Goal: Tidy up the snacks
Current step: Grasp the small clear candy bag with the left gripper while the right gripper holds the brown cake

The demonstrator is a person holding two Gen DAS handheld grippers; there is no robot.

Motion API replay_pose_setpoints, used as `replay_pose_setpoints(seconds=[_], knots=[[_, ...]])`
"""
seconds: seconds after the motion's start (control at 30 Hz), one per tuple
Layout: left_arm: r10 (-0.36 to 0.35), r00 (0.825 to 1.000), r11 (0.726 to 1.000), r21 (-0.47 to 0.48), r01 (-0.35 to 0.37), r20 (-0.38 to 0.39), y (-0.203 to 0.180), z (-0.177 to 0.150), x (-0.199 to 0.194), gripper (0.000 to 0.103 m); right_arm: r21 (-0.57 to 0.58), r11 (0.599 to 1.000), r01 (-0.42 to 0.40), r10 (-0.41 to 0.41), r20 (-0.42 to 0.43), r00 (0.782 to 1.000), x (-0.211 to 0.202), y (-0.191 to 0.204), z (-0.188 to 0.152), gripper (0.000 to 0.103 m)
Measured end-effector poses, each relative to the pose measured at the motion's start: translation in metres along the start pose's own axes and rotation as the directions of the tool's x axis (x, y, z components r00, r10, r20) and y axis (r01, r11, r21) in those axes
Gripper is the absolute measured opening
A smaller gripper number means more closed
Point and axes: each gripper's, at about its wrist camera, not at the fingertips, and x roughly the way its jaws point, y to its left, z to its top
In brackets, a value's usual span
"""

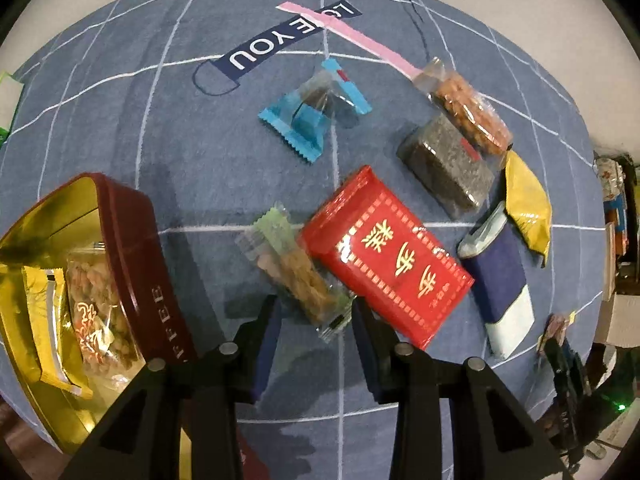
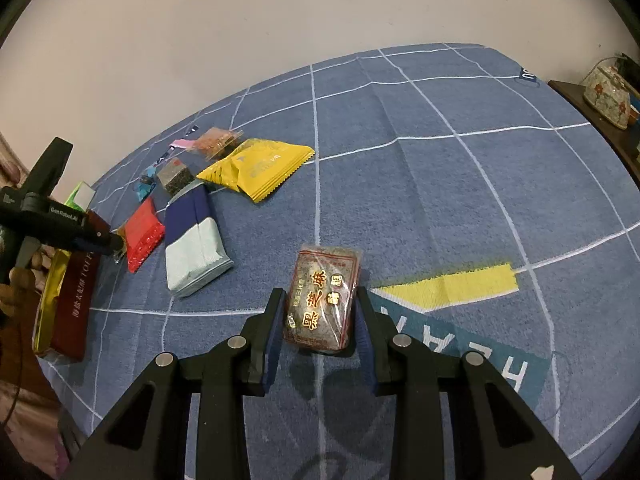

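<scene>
Snacks lie on a blue grid-patterned cloth. In the left wrist view my left gripper is open, its fingers on either side of a clear green-ended snack packet. A red packet lies right of it. A dark red tin at the left holds a clear snack bag and a gold packet. In the right wrist view my right gripper is open around a brown sesame snack packet on the cloth.
A blue-wrapped triangle snack, a dark block packet, a peanut bar packet, a yellow packet and a navy-and-white pouch lie on the cloth. A flowered pot stands on a shelf at the right.
</scene>
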Motion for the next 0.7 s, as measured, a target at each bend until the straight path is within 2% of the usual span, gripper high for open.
replay_pose_setpoints(seconds=[0.23, 0.3, 0.33, 0.4, 0.47, 0.57, 0.6, 0.67, 0.7], knots=[[0.015, 1.000, 1.000, -0.019, -0.015, 0.013, 0.008, 0.006, 0.003, 0.037, 0.004, 1.000, -0.007, 0.007, 0.004, 1.000, 0.000, 0.000, 0.000, 0.030], [0.046, 0.998, 0.999, -0.022, -0.045, 0.032, 0.008, 0.003, 0.002, 0.029, 0.006, 1.000, -0.010, 0.010, 0.004, 1.000, 0.000, -0.001, 0.000, 0.030], [0.058, 0.998, 0.998, -0.022, -0.057, 0.036, 0.005, 0.013, 0.003, 0.028, 0.007, 1.000, -0.011, 0.011, 0.004, 1.000, 0.000, -0.001, 0.001, 0.030], [0.076, 0.996, 0.997, -0.022, -0.075, 0.049, 0.003, 0.011, 0.004, 0.024, 0.006, 1.000, -0.012, 0.012, 0.005, 1.000, 0.000, -0.001, 0.001, 0.030], [0.073, 0.995, 0.997, -0.027, -0.071, 0.063, 0.002, 0.007, 0.005, 0.020, 0.004, 1.000, -0.012, 0.012, 0.006, 1.000, 0.000, -0.001, 0.000, 0.030], [0.061, 0.994, 0.998, -0.037, -0.058, 0.089, 0.001, -0.009, 0.000, 0.019, 0.006, 1.000, -0.015, 0.015, 0.005, 1.000, 0.000, -0.001, 0.000, 0.030], [0.044, 0.993, 0.999, -0.037, -0.040, 0.105, 0.000, -0.015, -0.004, 0.019, 0.007, 1.000, -0.016, 0.016, 0.005, 1.000, 0.000, -0.001, 0.001, 0.030], [0.052, 0.986, 0.999, -0.020, -0.049, 0.157, -0.006, -0.031, -0.018, 0.019, 0.005, 1.000, -0.015, 0.015, 0.008, 1.000, -0.001, -0.001, 0.000, 0.030], [0.029, 0.981, 1.000, -0.011, -0.027, 0.190, -0.008, -0.041, -0.027, 0.019, 0.003, 1.000, -0.014, 0.014, 0.008, 1.000, -0.001, -0.001, 0.000, 0.030]])
